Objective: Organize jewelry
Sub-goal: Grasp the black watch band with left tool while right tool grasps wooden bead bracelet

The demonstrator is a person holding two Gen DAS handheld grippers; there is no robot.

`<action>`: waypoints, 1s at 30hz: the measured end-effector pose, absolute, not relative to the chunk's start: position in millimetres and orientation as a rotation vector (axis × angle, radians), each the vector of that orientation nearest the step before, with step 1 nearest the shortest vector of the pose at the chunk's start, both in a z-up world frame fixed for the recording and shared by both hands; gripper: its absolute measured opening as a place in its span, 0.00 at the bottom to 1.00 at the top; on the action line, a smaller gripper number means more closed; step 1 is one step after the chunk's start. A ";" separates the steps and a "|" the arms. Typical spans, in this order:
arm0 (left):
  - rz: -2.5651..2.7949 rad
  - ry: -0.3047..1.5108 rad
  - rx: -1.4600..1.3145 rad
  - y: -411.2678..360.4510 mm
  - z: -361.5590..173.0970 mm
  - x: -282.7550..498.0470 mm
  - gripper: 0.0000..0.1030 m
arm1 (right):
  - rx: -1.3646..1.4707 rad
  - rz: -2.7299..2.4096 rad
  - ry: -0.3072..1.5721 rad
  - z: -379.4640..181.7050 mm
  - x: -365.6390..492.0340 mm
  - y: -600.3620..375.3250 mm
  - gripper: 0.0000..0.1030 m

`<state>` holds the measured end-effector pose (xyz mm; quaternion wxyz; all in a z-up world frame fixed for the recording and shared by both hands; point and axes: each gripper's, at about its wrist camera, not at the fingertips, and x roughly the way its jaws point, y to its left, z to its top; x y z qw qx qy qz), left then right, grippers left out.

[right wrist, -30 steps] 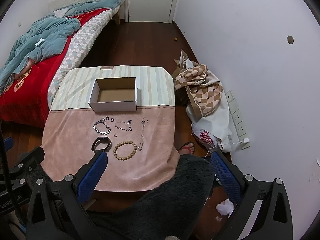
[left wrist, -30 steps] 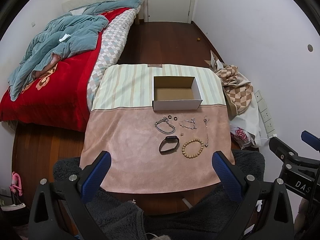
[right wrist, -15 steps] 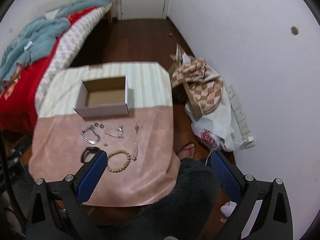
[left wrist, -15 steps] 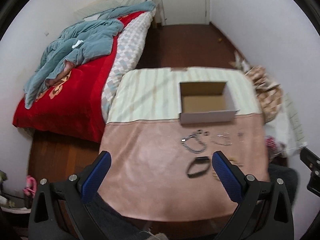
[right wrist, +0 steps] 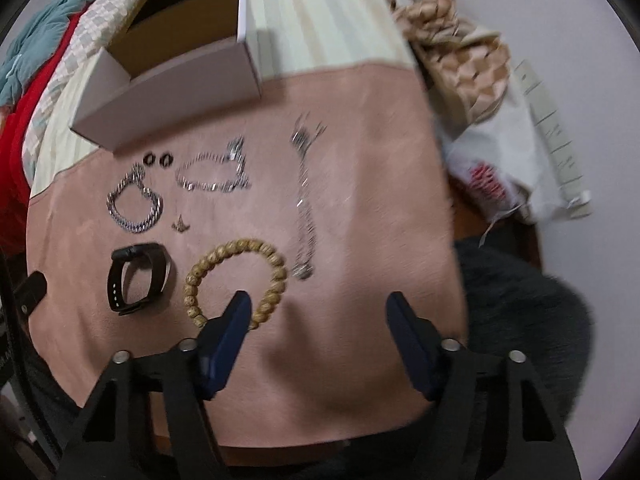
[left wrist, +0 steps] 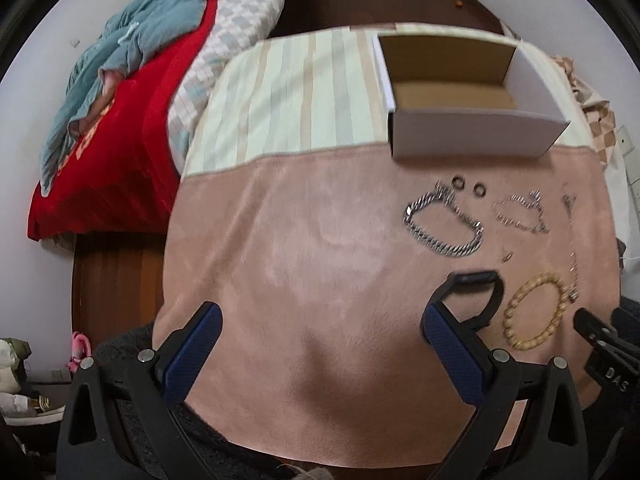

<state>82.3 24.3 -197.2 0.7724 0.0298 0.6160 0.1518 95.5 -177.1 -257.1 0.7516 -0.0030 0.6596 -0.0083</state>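
Observation:
Jewelry lies on the pink cloth: a wooden bead bracelet (right wrist: 236, 276) (left wrist: 536, 312), a black wristband (right wrist: 138, 278) (left wrist: 474, 298), a thick silver chain bracelet (right wrist: 134, 204) (left wrist: 444, 224), a thin silver bracelet (right wrist: 214, 174) (left wrist: 520, 212), a long silver chain (right wrist: 304, 200), two small dark rings (right wrist: 158, 159) (left wrist: 468, 186) and a tiny stud (right wrist: 181, 225). An open white cardboard box (left wrist: 472, 96) (right wrist: 172, 80) stands behind them. My left gripper (left wrist: 320, 334) is open, low over the cloth left of the wristband. My right gripper (right wrist: 320, 320) is open, its left finger beside the bead bracelet.
The table (left wrist: 300, 92) has a striped cloth at the back. A bed with red and teal bedding (left wrist: 132, 72) is to the left. A checkered bag and white plastic bag (right wrist: 480, 92) lie on the floor to the right. Dark fleece (right wrist: 520, 300) is at the near edge.
Both grippers have come down and forward close over the table. The jewelry now looks much larger in both views. The right gripper's jaws have narrowed somewhat.

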 end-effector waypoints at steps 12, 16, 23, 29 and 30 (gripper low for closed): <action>0.284 1.367 0.070 26.5 -215.1 83.4 1.00 | 0.056 0.036 1.474 -287.4 82.1 -165.7 0.09; 0.172 1.389 0.065 13.8 -224.7 92.2 1.00 | 0.067 0.026 1.486 -283.1 78.3 -180.8 0.09; -0.007 1.459 0.077 -11.6 -252.4 106.2 0.71 | 0.062 0.023 1.485 -280.9 79.4 -188.8 0.09; -0.066 1.472 -0.002 -7.5 -265.1 108.2 0.04 | 0.066 0.037 1.498 -285.8 81.7 -188.2 0.09; -0.062 1.459 -0.003 -5.9 -263.3 106.6 0.04 | 0.068 0.041 1.492 -283.4 82.9 -188.0 0.09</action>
